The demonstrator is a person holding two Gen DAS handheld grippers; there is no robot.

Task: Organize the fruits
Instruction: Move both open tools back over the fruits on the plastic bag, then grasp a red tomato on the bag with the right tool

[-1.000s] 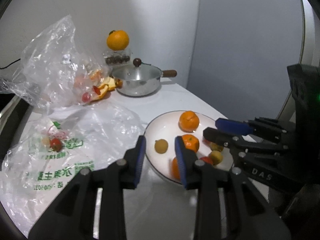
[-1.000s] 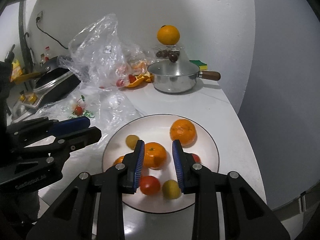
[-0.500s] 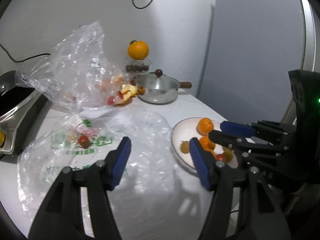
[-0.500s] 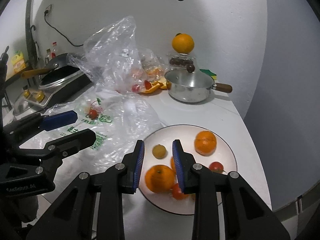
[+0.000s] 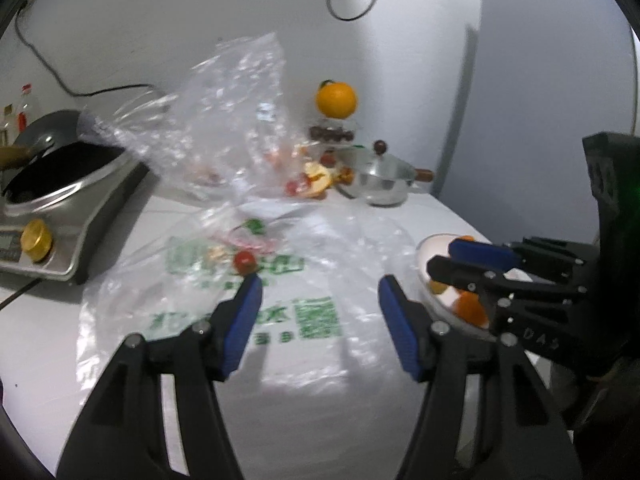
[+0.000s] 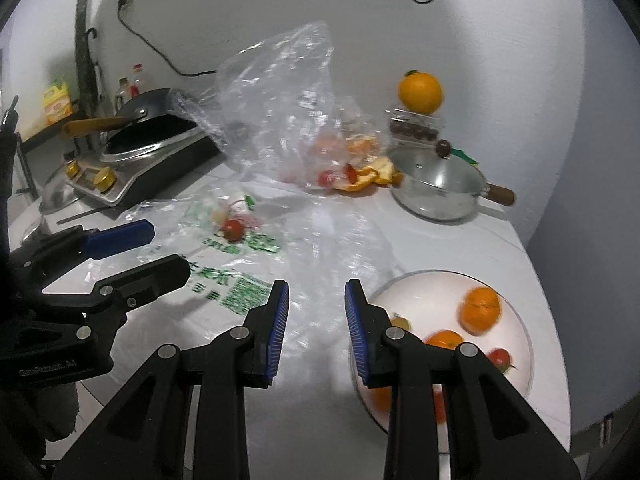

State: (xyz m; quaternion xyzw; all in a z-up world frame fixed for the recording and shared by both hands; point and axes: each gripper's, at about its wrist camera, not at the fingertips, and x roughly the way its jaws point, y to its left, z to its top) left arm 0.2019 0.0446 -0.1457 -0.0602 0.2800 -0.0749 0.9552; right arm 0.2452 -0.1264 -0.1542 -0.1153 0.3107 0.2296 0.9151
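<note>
The left gripper [image 5: 320,292] hovers over the middle of the white tabletop [image 5: 280,420], its blue-padded jaws standing fairly wide with nothing between them; they opened within the last second. The right gripper [image 6: 316,308] hangs beside it, nearer the tabletop's right edge, jaws narrow and empty.

Under both lies a flat clear plastic bag with green print [image 5: 256,312]. A small red cherry tomato [image 5: 245,261] rests in it, just beyond the left gripper's left fingertip. Farther back, near the wall, a crumpled clear bag [image 6: 280,92] stands puffed up with more red and orange fruit inside.

At the front right edge sits a white plate [image 6: 420,288] carrying mandarins [image 6: 480,314], another tomato and small yellow fruits. A lidded steel saucepan [image 6: 438,188] stands in the far right corner, with an orange [image 6: 420,92] perched on a jar behind it. An induction cooker [image 6: 156,164] holding a dark pan occupies the far left.

The likely trouble: the tomato is small, round and wrapped in slippery film, so closing jaws may catch plastic instead, squash the fruit, or send it rolling. Dragging the bag could also nudge the plate toward the edge.
</note>
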